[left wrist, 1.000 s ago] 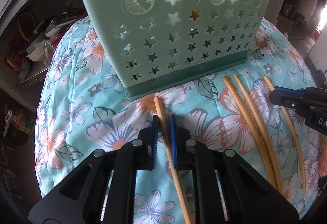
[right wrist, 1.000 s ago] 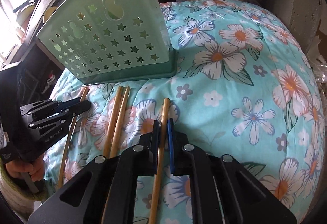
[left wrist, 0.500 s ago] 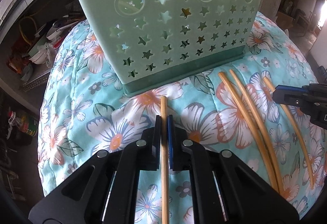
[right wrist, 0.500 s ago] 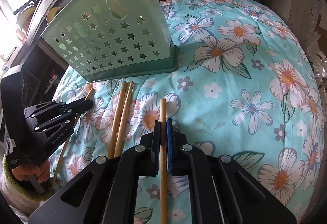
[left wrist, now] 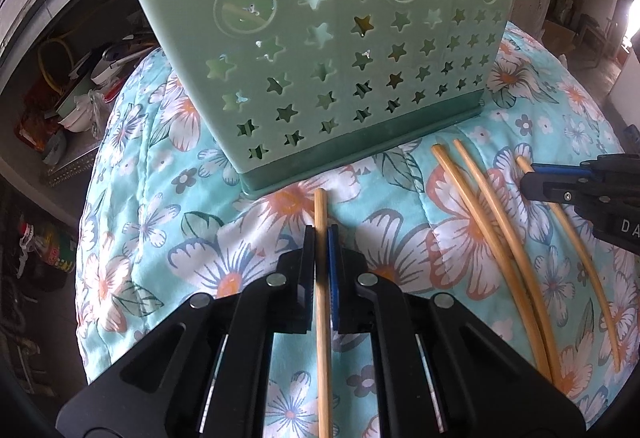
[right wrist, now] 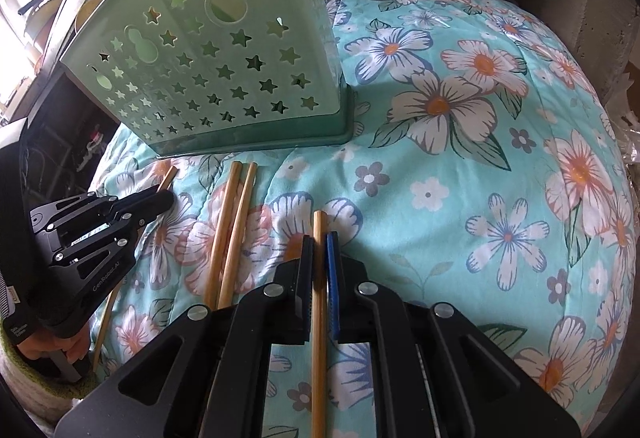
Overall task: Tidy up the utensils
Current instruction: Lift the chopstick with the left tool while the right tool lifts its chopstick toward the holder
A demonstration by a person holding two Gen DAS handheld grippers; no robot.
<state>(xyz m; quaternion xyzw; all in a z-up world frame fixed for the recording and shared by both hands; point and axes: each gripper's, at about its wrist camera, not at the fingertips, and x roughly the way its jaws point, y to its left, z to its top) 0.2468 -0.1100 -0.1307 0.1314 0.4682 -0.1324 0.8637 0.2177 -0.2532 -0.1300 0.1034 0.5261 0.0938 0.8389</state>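
The pale green plastic star-cut basket (left wrist: 320,50) lost its top rim past the upper edge in both views. Each clamped light wooden chopstick (left wrist: 322,318) ran off the bottom edge. Dim shelf clutter (left wrist: 72,94) stayed indistinct.

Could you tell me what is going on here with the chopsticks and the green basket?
A person is tidying chopsticks with a handheld gripper in each hand. The left gripper is shut on one chopstick, and the right gripper is shut on another chopstick. Two more chopsticks lie side by side on the flowered quilt between them. The green basket with star holes stands just beyond, and none of the four chopsticks has gone into it yet.
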